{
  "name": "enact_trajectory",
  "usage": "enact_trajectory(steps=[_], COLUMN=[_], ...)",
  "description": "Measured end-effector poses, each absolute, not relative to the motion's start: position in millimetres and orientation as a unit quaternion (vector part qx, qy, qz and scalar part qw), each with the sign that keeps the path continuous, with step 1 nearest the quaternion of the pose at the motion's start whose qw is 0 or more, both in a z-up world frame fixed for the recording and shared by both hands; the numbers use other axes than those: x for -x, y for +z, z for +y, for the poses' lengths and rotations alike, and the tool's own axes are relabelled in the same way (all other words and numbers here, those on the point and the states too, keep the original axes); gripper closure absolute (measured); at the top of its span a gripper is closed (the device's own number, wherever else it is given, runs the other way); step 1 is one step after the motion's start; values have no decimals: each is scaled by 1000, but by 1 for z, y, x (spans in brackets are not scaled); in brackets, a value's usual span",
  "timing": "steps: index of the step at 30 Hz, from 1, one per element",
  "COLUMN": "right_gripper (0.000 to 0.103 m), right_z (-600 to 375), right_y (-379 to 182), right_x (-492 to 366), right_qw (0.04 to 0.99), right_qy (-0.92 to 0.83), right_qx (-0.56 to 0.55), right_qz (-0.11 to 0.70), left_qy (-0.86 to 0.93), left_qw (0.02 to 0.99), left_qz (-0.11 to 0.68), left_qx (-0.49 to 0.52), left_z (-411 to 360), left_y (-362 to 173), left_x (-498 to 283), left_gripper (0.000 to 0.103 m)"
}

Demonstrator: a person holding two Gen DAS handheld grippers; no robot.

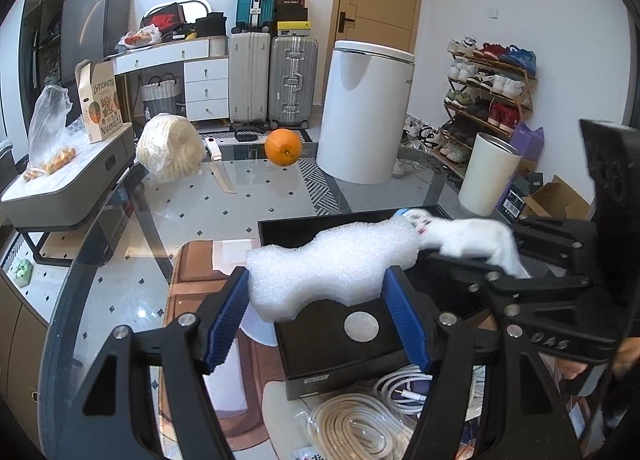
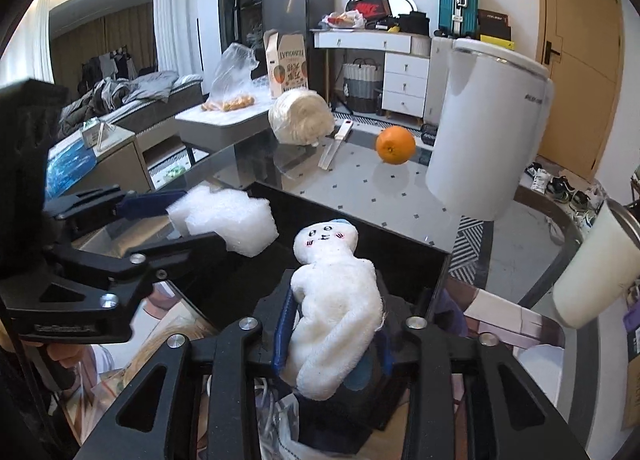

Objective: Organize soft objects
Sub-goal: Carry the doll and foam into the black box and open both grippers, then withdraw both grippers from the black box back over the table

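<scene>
The black tray (image 2: 360,220) lies on the glass surface (image 1: 192,220) near its front edge, and both soft things hang above it, neither lying in it. The left hand-held gripper (image 1: 316,292) is clenched on a white foam block (image 1: 332,260), its blue pads pressing the block's two ends, so the block's long axis runs crosswise between the fingers. The right hand-held gripper (image 2: 332,332) is clenched on a white plush doll (image 2: 332,300), held at the lower body with the long axis along the fingers and the stitched face pointing away toward the far edge of the surface. At that far edge sit an orange (image 1: 283,147), a knife (image 1: 219,168) and a wrapped cabbage (image 1: 170,148). Coiled white cables (image 1: 360,420) lie below the tray's near side.
</scene>
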State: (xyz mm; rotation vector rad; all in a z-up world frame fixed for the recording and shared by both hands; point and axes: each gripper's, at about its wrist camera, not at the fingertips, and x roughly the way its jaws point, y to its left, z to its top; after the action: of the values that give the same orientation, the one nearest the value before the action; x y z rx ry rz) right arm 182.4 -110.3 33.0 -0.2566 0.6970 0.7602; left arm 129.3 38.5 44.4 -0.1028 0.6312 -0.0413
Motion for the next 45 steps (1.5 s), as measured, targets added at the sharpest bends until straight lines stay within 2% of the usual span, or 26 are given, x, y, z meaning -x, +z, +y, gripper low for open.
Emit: enact_trajectory(steps=[1,2,7,10,12,16,20,23,27,32,45], right_gripper=[55,51,51,47,44,42,29,18,14,1,1], right_z=[-109,-110,-119,-126,-129,-137,-149,-158,-167,-176,-194], right_y=[31,31,33,37,39,42,43,45,46,48,40], right_x=[-183,-183,-180,-173,-169,-162,-152,-143,-131,-113,-83], right_qw=[864,866,871,874,876,879,883,888,889,890,890], right_qy=[358,355,350,347,345,341,337,332,329,331,318], right_qx=[128,128,122,123,124,127,107,86,66,54,40], right_qz=[332,329,324,317,313,308,308,306,310,307,324], left_qy=[-20,-20,-21,-28,-34,-30,-29,-21,-20,-12,-8], left_qw=[949,949,948,949,949,950,950,952,952,954,958], left_qz=[311,311,311,311,311,310,309,304,303,299,283], left_qx=[52,53,57,53,44,38,35,31,39,34,40], left_z=[39,40,43,38,32,27,28,29,31,25,17], left_y=[45,45,46,47,47,47,46,46,45,42,40], left_x=[-130,-130,-130,-131,-131,-129,-121,-112,-100,-83,-56], left_gripper=[35,35,35,33,18,13,2,0,0,0,0])
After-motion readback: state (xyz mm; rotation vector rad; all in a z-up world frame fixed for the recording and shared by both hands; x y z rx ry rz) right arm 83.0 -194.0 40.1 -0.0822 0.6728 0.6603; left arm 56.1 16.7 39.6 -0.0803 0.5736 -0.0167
